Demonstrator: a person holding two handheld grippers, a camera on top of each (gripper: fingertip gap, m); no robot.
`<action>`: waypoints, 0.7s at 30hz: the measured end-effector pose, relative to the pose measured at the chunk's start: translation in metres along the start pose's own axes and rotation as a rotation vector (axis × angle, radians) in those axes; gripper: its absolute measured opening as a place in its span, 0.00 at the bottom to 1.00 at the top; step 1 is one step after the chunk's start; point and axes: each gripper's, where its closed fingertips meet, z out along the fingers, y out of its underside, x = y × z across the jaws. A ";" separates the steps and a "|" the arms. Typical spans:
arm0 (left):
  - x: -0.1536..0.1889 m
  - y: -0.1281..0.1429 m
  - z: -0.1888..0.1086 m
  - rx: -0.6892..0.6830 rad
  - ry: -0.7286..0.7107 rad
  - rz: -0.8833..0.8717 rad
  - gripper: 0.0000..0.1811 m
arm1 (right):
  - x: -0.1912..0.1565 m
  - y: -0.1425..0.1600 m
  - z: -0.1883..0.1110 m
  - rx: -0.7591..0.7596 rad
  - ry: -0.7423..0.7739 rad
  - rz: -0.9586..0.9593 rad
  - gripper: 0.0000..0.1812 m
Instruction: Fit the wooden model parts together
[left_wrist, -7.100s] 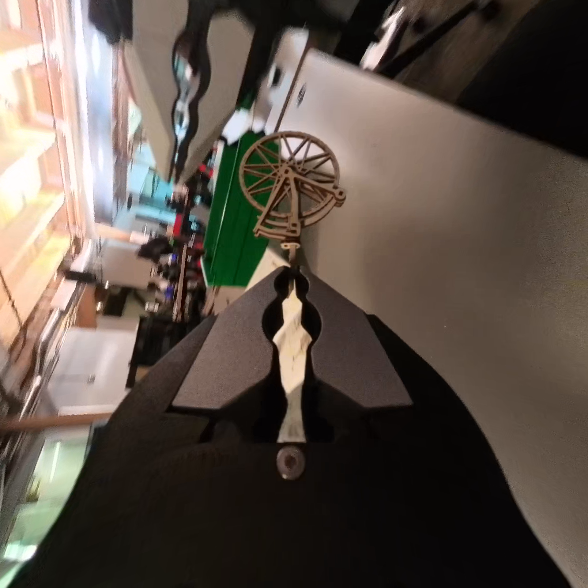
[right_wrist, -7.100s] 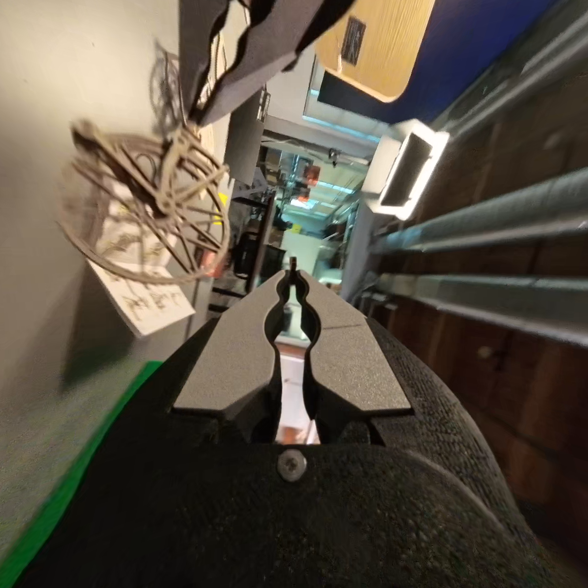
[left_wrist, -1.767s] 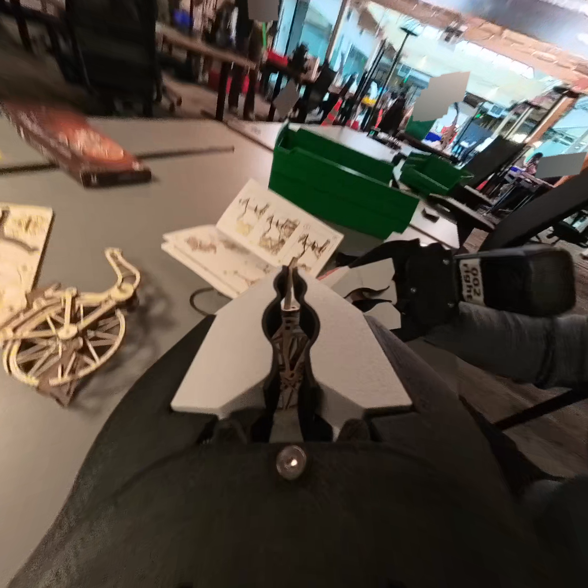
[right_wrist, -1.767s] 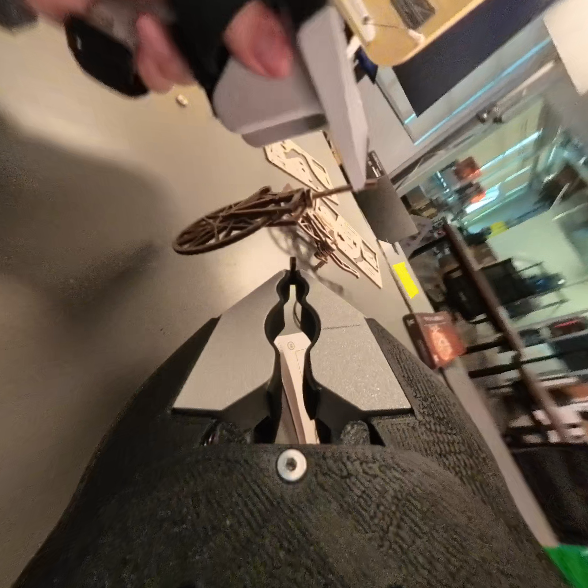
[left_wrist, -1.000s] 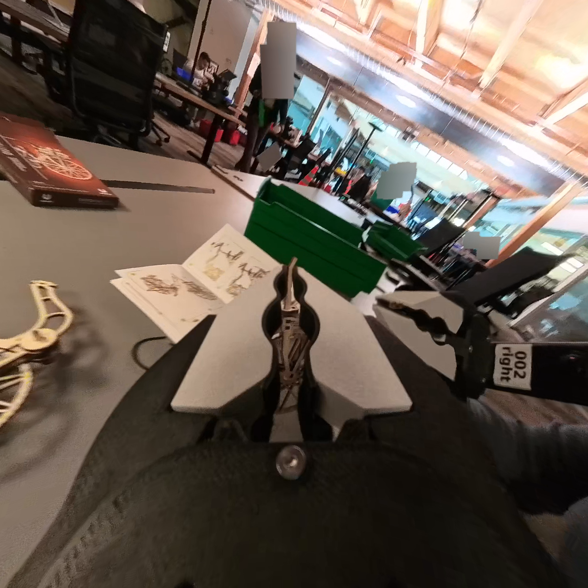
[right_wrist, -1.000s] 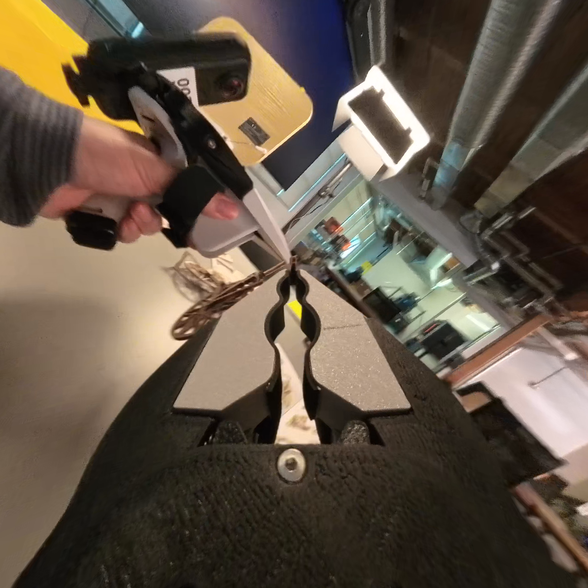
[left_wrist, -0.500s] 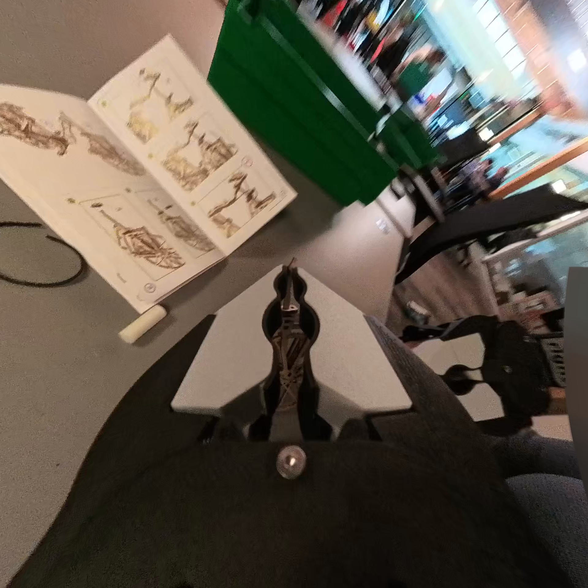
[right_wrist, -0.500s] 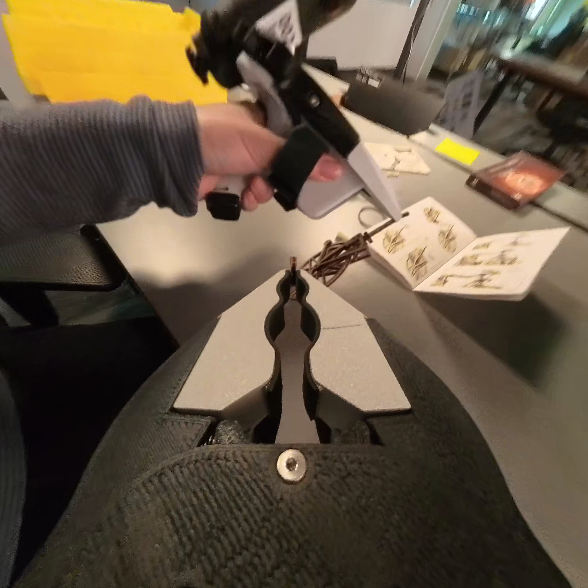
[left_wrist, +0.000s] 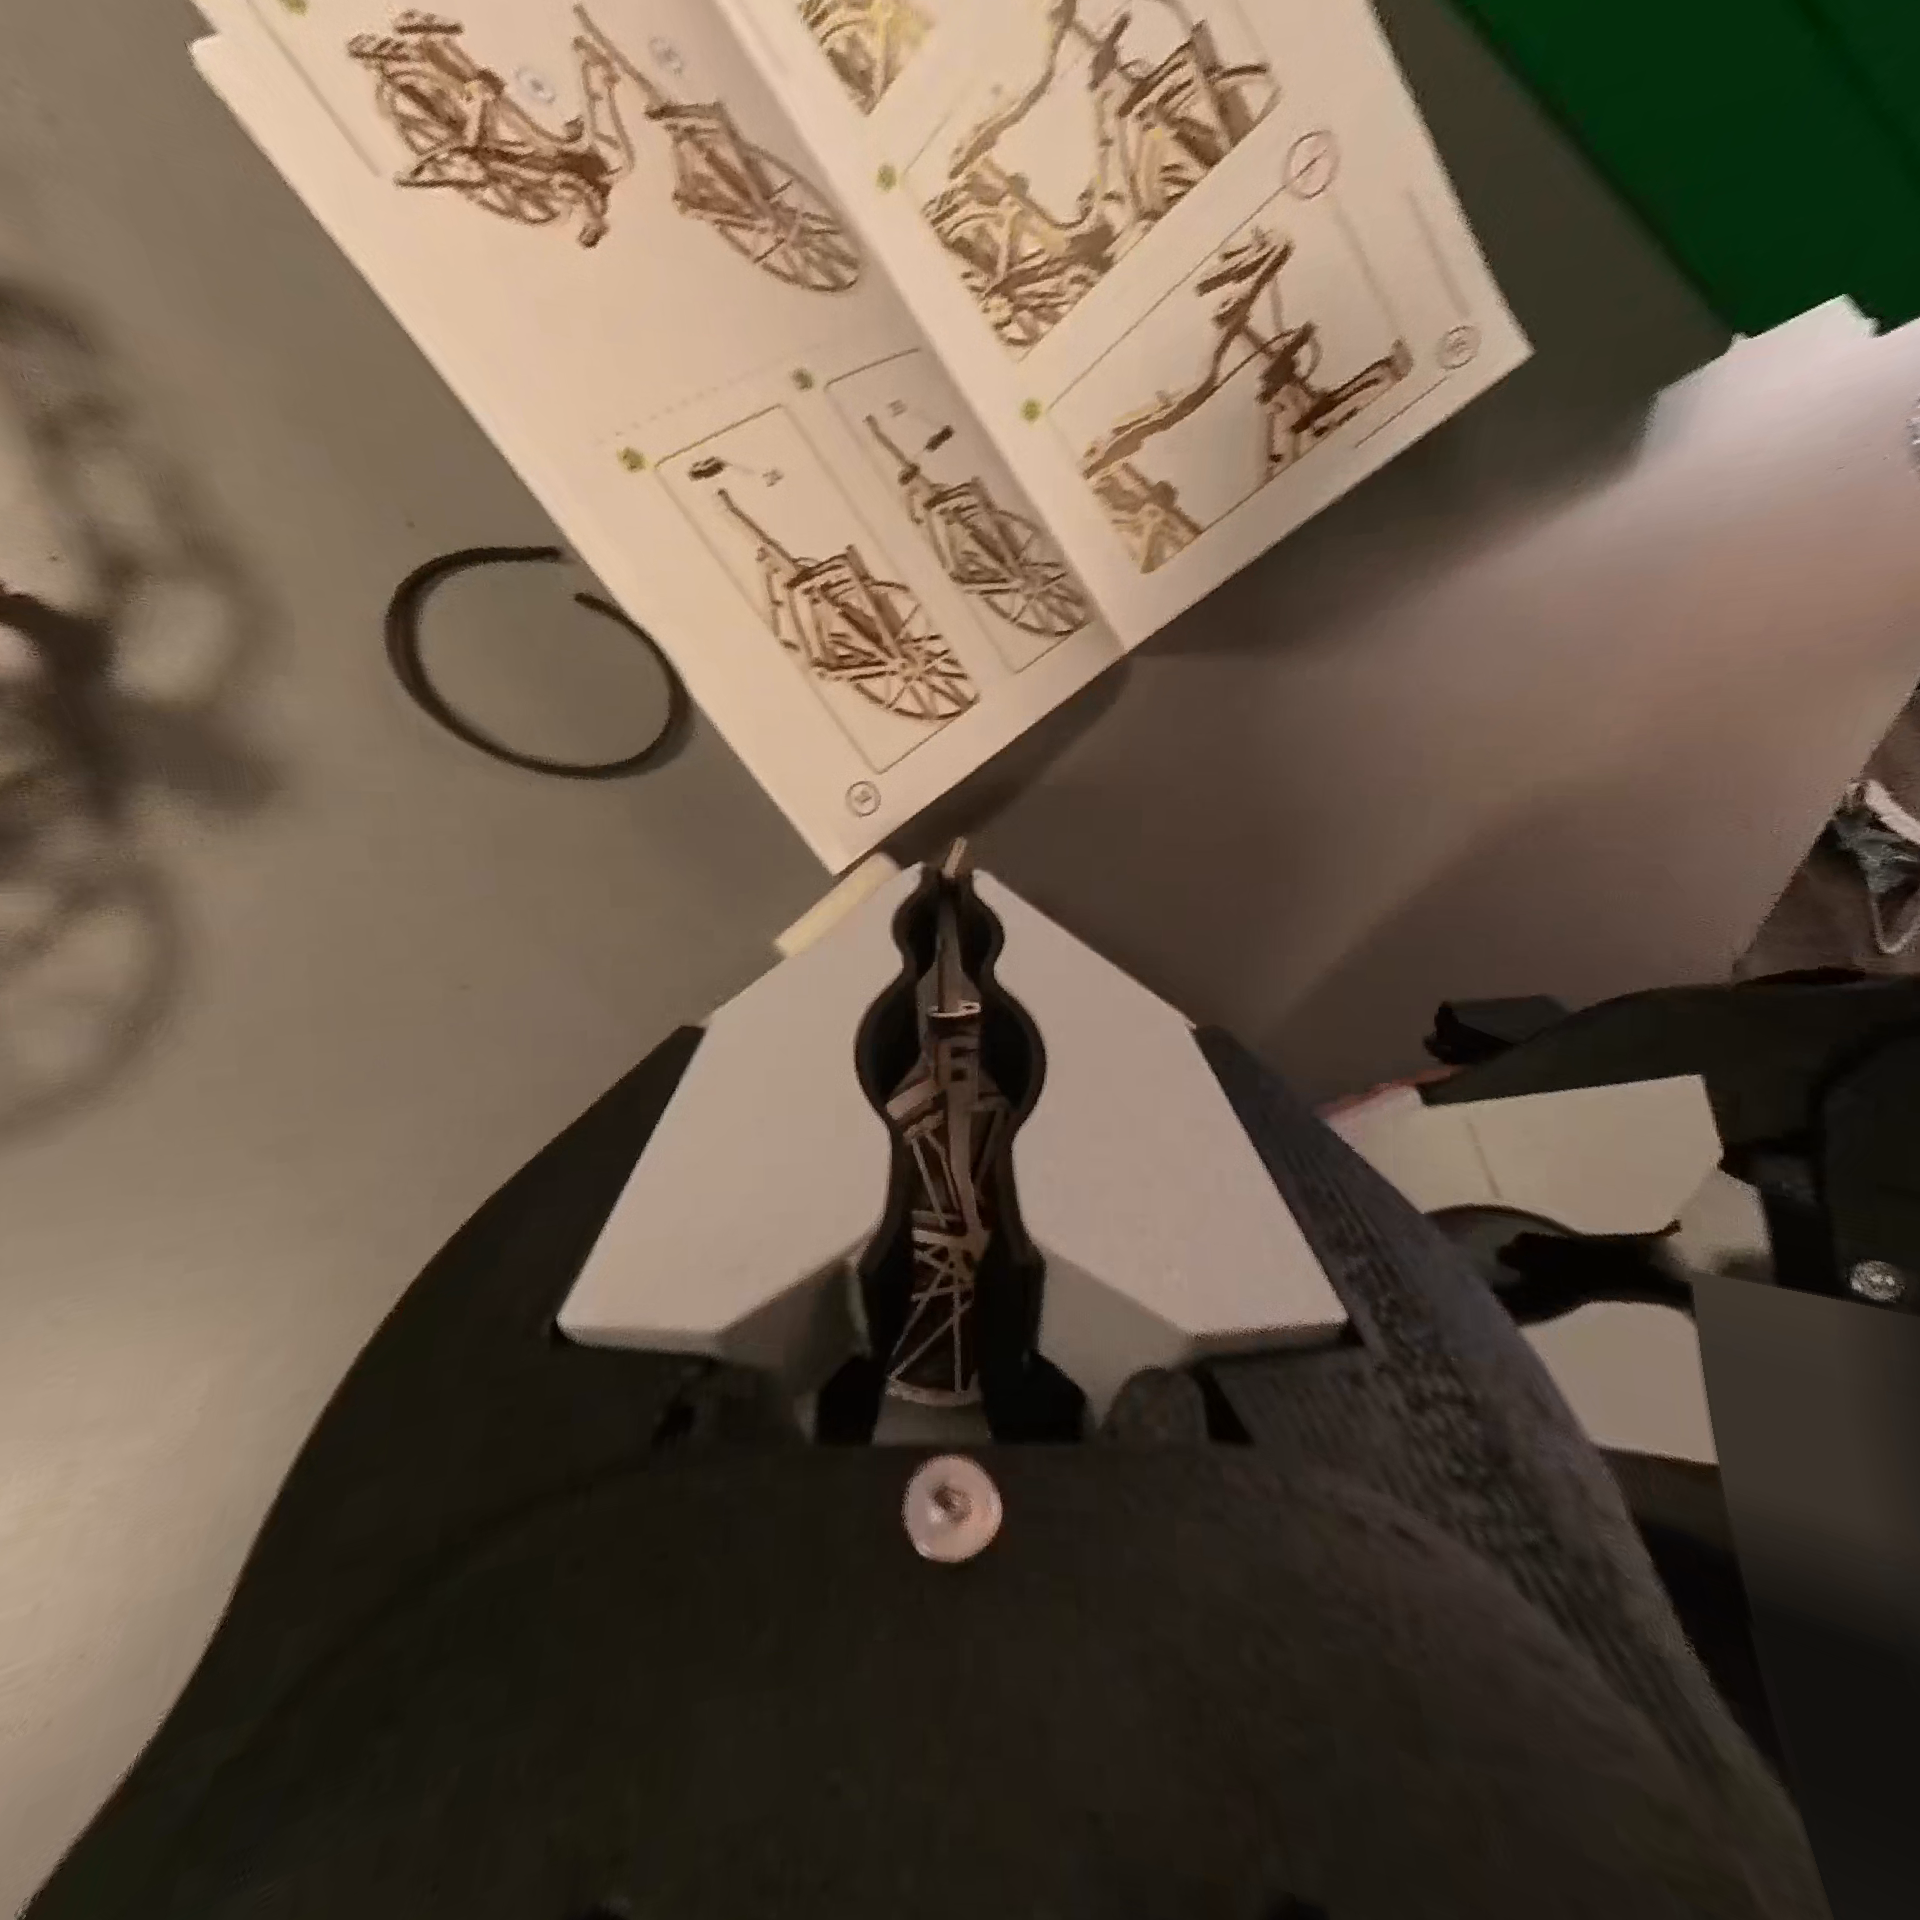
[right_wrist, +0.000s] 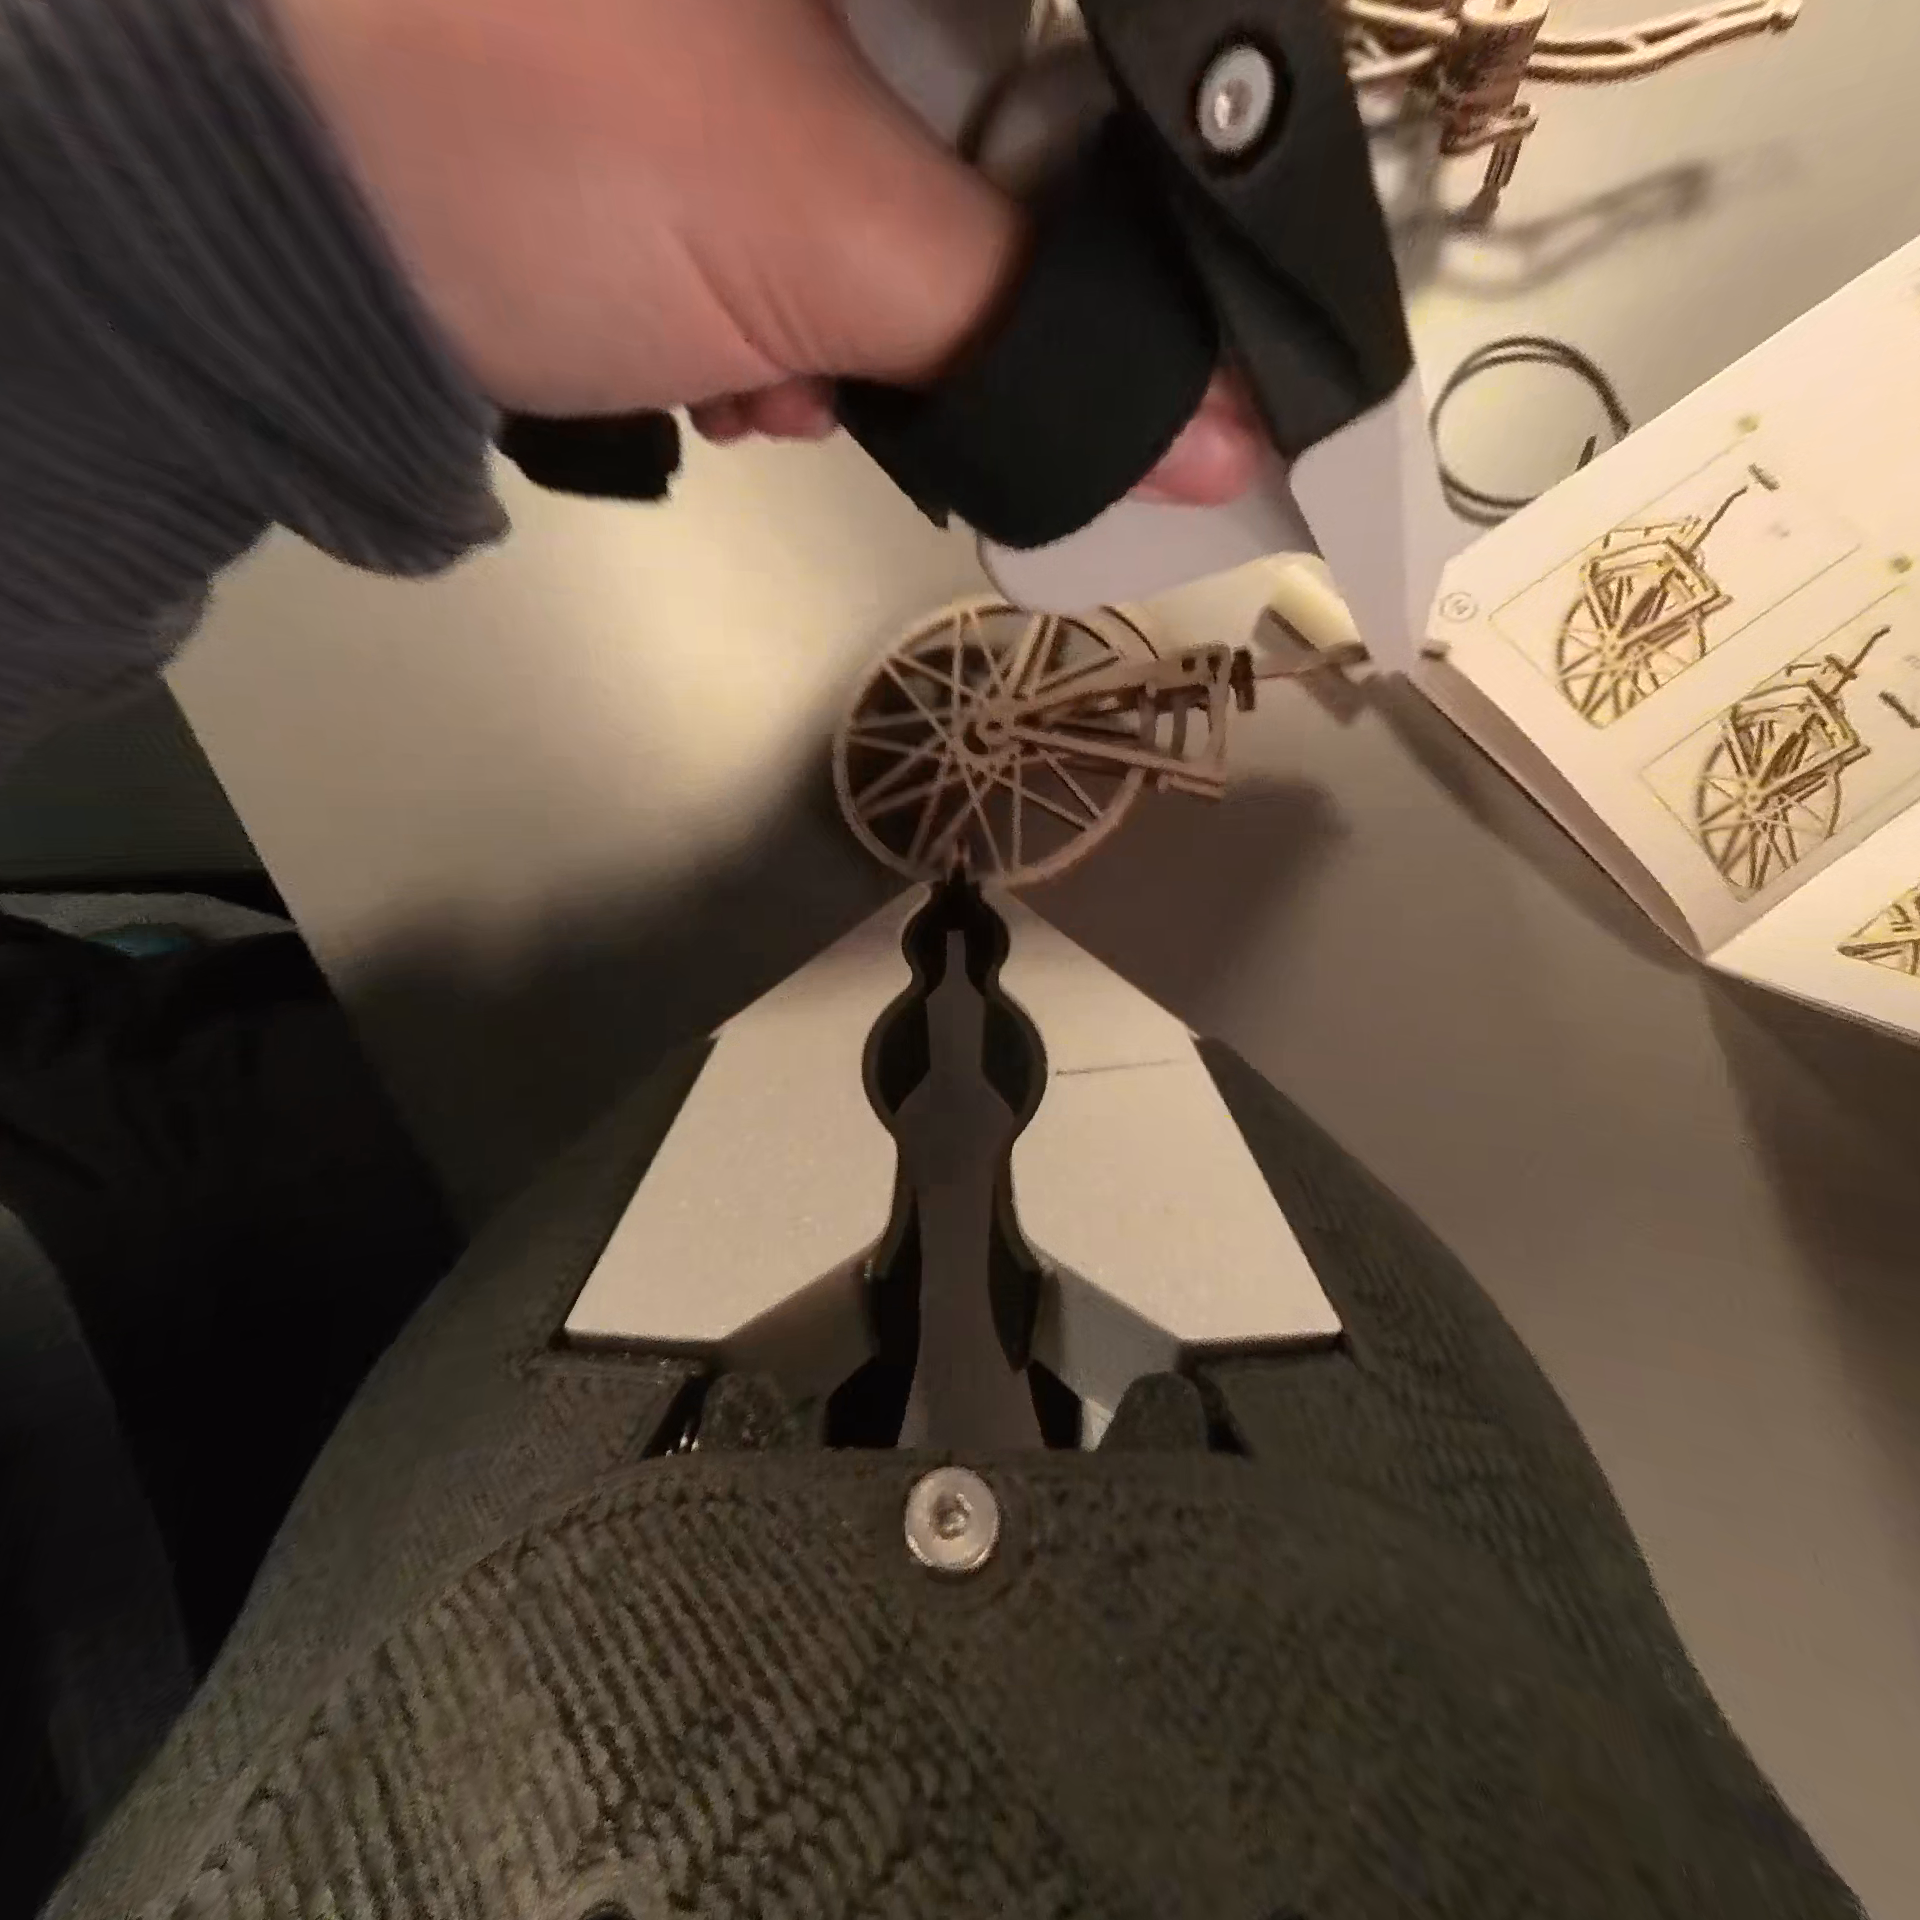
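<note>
My left gripper (left_wrist: 954, 871) is shut on the thin stem of a wooden spoked wheel-and-fork assembly (left_wrist: 943, 1226), which shows through the gap between its fingers. In the right wrist view a hand holds this left gripper (right_wrist: 1361, 644) from above, and the wheel assembly (right_wrist: 977, 769) hangs sideways just over the grey table (right_wrist: 623, 727). My right gripper (right_wrist: 961, 891) is shut on a small dark part at its tips. Those tips sit right at the near rim of the wheel.
An open instruction booklet (left_wrist: 831, 312) lies ahead, also in the right wrist view (right_wrist: 1714, 675). A black rubber ring (left_wrist: 530, 665) and a small cream stick (left_wrist: 831, 914) lie beside it. Another wooden model piece (right_wrist: 1455, 62) lies farther back. A green bin (left_wrist: 1714, 125) stands behind.
The left gripper has tipped down over the booklet with the wheel assembly still in it. The right gripper has closed in, so its tips now sit at the wheel's rim.
</note>
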 end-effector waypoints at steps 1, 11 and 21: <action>-0.004 0.002 -0.003 -0.006 -0.008 -0.005 0.01 | 0.002 0.002 0.001 -0.018 0.003 -0.005 0.00; -0.024 0.012 -0.011 -0.010 0.048 -0.101 0.01 | -0.036 -0.028 0.013 0.073 -0.078 -0.161 0.00; -0.033 0.015 -0.032 0.053 0.053 -0.101 0.05 | -0.032 -0.017 0.032 -0.062 -0.048 -0.187 0.00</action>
